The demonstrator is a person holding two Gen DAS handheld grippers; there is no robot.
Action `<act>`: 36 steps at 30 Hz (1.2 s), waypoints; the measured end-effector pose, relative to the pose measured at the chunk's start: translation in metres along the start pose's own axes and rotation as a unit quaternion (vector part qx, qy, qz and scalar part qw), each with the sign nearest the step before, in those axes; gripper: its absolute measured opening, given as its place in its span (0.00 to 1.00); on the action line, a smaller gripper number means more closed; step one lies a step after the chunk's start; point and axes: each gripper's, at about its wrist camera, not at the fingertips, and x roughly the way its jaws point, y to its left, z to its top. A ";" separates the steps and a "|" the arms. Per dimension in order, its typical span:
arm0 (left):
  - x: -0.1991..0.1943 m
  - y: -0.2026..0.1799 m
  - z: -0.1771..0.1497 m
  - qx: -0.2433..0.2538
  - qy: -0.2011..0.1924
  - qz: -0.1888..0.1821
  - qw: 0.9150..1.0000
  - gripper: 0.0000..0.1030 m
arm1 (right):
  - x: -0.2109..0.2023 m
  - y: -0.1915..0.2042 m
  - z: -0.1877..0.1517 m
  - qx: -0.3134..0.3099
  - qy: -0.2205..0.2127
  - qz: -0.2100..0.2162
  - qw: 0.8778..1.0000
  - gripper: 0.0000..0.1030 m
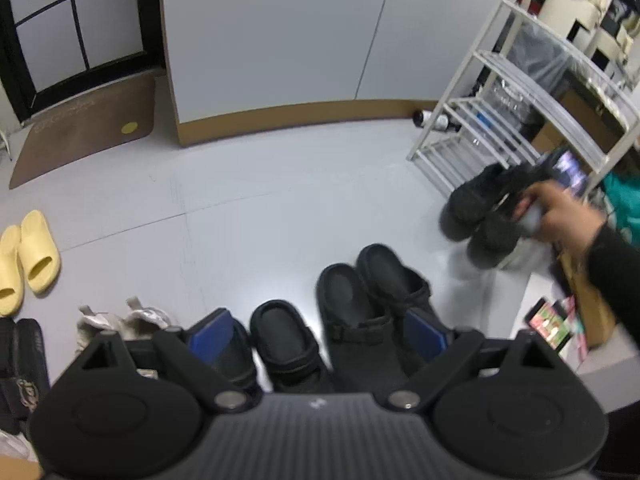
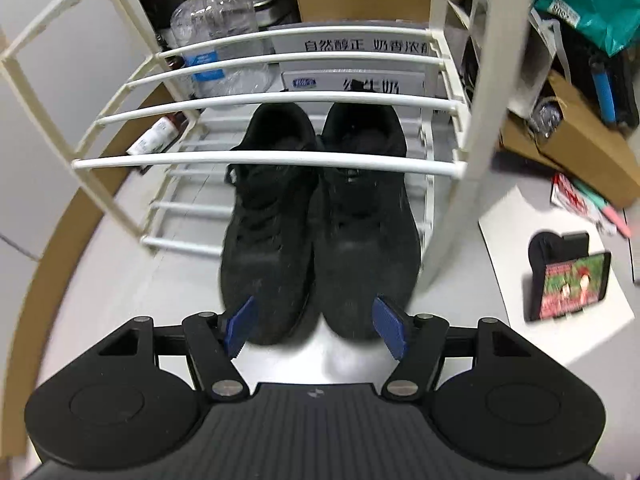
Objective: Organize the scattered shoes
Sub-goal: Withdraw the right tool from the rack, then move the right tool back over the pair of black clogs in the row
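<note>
My right gripper (image 2: 316,326) is hanging wide, empty, near the black sneakers' (image 2: 320,216) toes; they're looking light and soft, so I'm eyeing the stiffer heel collars. Left gripper (image 1: 320,328) is gaping too.

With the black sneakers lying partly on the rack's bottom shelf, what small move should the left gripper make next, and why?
Probably lower the left gripper onto the black clogs below it: its jaws stand open and empty, while the black sneakers already lie on the white rack.

Both wrist views downward, sharing black sneakers (image 2: 320,220)
</note>
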 end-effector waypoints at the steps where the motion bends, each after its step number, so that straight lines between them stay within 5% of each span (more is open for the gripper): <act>1: 0.002 0.004 -0.001 -0.007 0.007 0.000 1.000 0.89 | -0.011 -0.001 0.000 -0.009 0.010 0.013 1.000 0.69; 19: -0.013 0.025 -0.026 -0.049 0.036 0.022 0.998 0.90 | -0.181 -0.050 -0.062 -0.111 -0.037 0.044 0.992 0.78; 23: -0.017 0.014 -0.032 -0.036 0.037 0.025 0.998 0.90 | -0.198 -0.048 -0.090 -0.160 -0.024 0.066 0.985 0.89; 36: -0.022 0.010 -0.048 -0.036 0.036 0.063 0.997 0.90 | -0.231 -0.034 -0.144 -0.249 0.043 0.123 0.960 0.94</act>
